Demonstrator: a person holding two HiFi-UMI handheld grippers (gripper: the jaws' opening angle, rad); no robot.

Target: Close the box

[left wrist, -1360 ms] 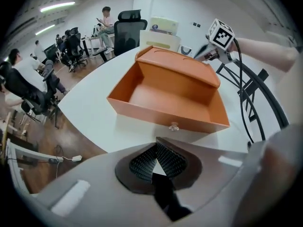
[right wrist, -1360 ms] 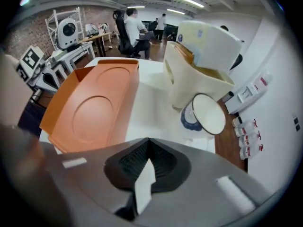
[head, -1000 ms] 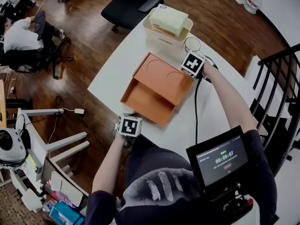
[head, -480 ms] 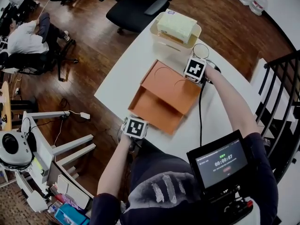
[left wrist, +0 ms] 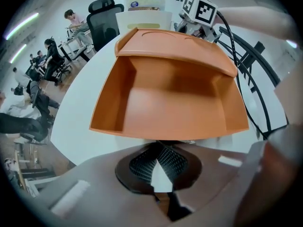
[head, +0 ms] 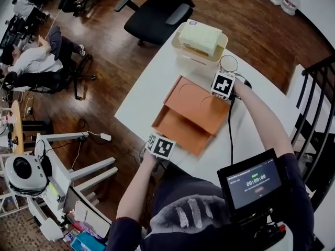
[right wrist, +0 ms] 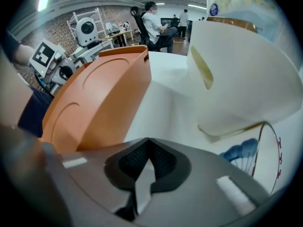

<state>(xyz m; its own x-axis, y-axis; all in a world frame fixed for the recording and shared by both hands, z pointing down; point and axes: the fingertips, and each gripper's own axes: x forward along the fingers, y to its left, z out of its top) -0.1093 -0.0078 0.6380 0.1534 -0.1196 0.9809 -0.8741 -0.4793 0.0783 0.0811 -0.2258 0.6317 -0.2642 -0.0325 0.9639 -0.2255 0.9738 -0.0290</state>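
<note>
A: what's different from a second ago?
B: the lid (right wrist: 99, 98) tips further forward over the orange box (left wrist: 165, 108), and the left gripper (left wrist: 156, 145) has moved right up to its front wall. Closing's about halfway, I'd say.
A: grippers?
B: both pinched shut, holding nothing. Lid's just left of the right gripper (right wrist: 148, 141). Box looks smooth, empty, round recesses on the lid.
</note>
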